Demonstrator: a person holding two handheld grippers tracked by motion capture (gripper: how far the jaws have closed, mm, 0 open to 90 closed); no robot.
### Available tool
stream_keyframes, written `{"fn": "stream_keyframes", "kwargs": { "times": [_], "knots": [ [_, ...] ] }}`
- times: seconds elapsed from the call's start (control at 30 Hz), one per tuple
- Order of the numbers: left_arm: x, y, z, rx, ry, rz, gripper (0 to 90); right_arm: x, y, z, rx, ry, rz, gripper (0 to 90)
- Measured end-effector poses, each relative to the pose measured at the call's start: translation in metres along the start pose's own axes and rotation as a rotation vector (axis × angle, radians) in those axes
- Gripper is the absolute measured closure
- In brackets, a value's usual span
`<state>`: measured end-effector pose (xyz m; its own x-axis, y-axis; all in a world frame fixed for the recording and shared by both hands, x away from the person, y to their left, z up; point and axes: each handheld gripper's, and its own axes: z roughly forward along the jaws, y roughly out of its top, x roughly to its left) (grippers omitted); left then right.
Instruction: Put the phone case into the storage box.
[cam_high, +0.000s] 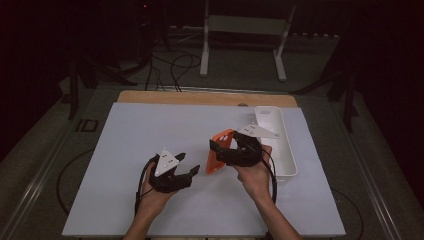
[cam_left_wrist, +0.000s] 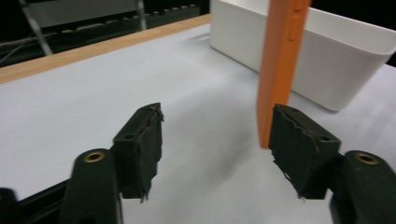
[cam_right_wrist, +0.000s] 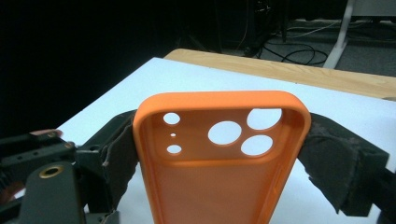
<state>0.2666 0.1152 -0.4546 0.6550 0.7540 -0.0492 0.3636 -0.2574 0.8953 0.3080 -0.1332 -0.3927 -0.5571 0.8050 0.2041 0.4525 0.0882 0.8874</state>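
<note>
Orange phone case sits clamped across its width in the right gripper, above the table beside the white bin; left gripper jaws gape empty. Squeezed silicone may bow and slip out

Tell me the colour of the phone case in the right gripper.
Orange. The phone case shows best in the right gripper view, clamped between the right gripper pads.

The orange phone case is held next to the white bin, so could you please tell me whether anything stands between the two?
Nothing visible does. The right tongs grip the orange phone case by its two long edges, and the white bin lies just beyond that hand, with bare table around it. The left tongs stand open on the case's other side.
</note>
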Motion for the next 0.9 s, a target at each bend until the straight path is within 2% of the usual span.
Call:
{"fn": "stream_keyframes", "kwargs": {
  "times": [0.37, 0.63, 0.9],
  "knots": [
    [0.016, -0.002, -0.015, -0.02, 0.033, -0.035, 15.8, 0.001, 0.005, 0.001, 0.001, -0.012, -0.016, 16.4],
    [0.027, -0.004, -0.024, -0.021, 0.056, -0.056, 9.6, -0.001, 0.008, 0.001, -0.004, -0.02, -0.023, 16.4],
    [0.037, -0.01, -0.033, -0.023, 0.039, -0.061, 1.9, -0.001, 0.011, 0.0, -0.007, -0.028, -0.03, 16.5]
  ]
}}
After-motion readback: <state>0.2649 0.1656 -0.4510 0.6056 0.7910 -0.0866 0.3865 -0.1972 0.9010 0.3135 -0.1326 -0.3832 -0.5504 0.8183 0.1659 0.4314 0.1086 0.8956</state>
